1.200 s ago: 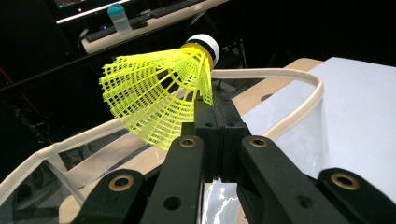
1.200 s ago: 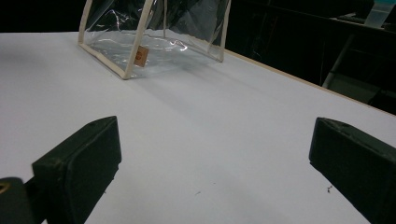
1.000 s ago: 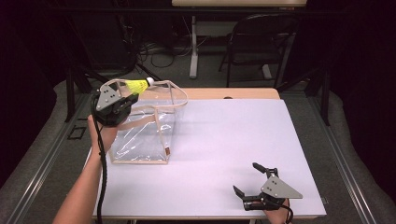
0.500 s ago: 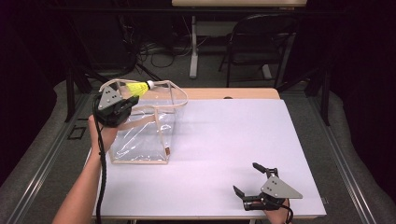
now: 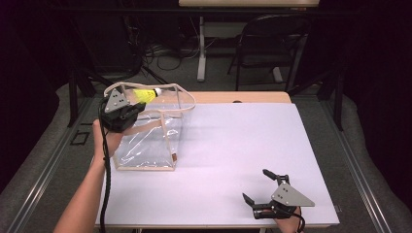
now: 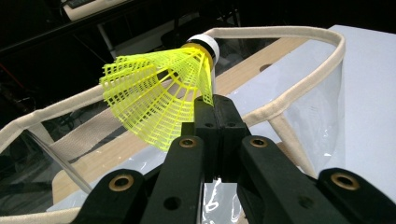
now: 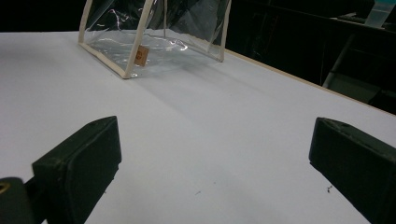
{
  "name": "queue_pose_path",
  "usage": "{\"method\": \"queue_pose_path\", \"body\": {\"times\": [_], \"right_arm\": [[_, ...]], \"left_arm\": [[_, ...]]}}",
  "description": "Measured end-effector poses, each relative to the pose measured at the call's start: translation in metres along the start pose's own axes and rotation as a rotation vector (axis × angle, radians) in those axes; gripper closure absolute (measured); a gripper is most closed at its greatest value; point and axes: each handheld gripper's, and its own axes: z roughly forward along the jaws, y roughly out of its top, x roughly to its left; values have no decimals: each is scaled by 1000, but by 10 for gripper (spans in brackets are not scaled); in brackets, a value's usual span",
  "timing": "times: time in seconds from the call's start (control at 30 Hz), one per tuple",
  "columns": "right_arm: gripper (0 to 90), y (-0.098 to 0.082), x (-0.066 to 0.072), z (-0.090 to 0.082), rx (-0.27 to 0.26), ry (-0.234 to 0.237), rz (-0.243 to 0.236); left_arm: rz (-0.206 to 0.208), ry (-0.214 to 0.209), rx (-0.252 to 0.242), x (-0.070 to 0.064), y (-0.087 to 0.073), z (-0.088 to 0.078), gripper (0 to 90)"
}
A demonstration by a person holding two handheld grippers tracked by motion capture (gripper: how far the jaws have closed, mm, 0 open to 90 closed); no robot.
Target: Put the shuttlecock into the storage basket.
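Observation:
A yellow shuttlecock [image 5: 146, 95] with a white cork tip is held over the open top of a clear plastic tote bag [image 5: 150, 138] with beige trim. My left gripper [image 5: 130, 108] is shut on the rim of its yellow skirt [image 6: 159, 100], close up in the left gripper view, where the jaws [image 6: 215, 109] are pressed together. The bag's beige handles [image 6: 299, 42] arch around it. My right gripper [image 5: 260, 187] rests near the table's front right edge, open with nothing between its pads [image 7: 79, 163]. The bag [image 7: 154, 35] stands far ahead of it.
The white table [image 5: 243, 141] has a wooden strip along its far edge. A dark folding chair [image 5: 272, 43] and table legs stand behind on the grey floor. Cables lie on the floor at the back left.

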Motion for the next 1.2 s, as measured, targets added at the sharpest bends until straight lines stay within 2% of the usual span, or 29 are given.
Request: {"method": "queue_pose_path", "body": {"times": [0.57, 1.03, 1.2], "right_arm": [[18, 0, 0, 0, 2, 2, -1], [18, 0, 0, 0, 3, 3, -1], [18, 0, 0, 1, 3, 3, -1]], "left_arm": [[-8, 1, 41, 5, 0, 5, 899], [-38, 15, 71, 11, -4, 11, 899], [-35, 24, 86, 11, -4, 13, 899]]}}
